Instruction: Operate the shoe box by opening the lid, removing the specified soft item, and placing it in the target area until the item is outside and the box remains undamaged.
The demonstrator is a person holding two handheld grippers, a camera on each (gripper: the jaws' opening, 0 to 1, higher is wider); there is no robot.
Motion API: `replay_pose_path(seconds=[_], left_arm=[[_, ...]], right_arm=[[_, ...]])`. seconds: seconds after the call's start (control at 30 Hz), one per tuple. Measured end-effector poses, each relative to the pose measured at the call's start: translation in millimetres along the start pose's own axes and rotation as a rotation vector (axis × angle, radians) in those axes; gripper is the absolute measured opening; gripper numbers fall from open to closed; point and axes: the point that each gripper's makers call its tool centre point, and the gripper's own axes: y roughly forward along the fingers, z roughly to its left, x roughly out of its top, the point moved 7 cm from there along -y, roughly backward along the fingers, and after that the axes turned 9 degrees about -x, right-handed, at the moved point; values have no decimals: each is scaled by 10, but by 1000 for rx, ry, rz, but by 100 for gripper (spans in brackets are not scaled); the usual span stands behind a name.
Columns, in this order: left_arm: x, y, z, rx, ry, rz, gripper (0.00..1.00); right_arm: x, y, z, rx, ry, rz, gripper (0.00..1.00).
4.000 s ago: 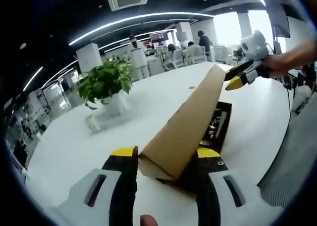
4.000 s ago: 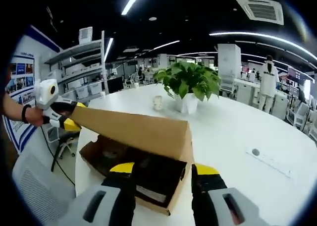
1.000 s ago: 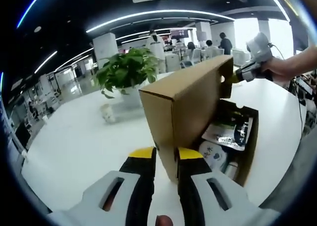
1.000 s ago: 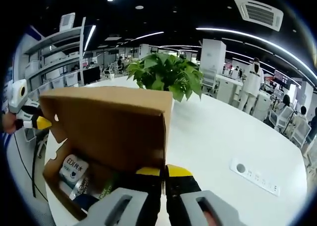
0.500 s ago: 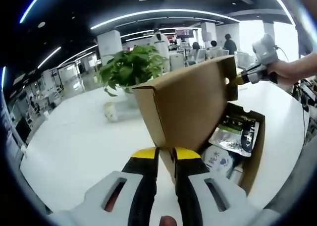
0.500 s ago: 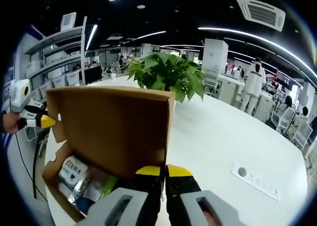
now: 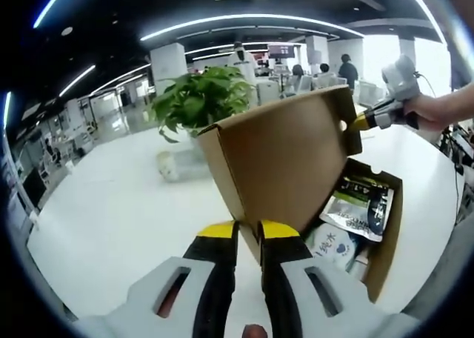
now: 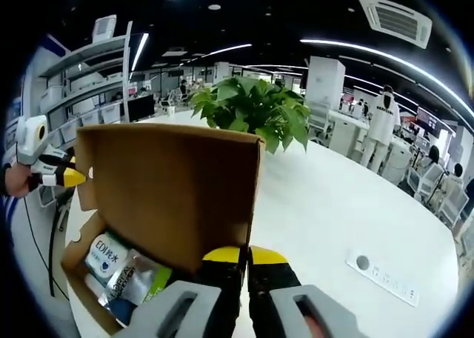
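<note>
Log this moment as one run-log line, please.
lid: raised, held at both ends | left gripper: shut on lid | right gripper: shut on lid | shoe box: open, packets inside | soft item: not yet removed

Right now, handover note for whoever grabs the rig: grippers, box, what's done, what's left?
Left gripper: shut on the lid, at one end of its edge.
Right gripper: shut on the lid at the other end.
Shoe box sits on the white table; the lid is raised upright, so opening is done.
Inside: a green pouch and white packs, none removed.
Left: free one gripper, lift out the soft item, set it on the table.
</note>
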Motion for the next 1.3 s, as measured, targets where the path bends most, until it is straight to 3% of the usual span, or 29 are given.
replay_pose_path(seconds=[0.93,1.3], left_arm=[[1,178,228,9,-76,-25,6],[-5,247,290,11,-93,-25,5]], right_arm=[[84,165,68,-9,-11,22,0],[-44,240,60,-17,-22,63,2]])
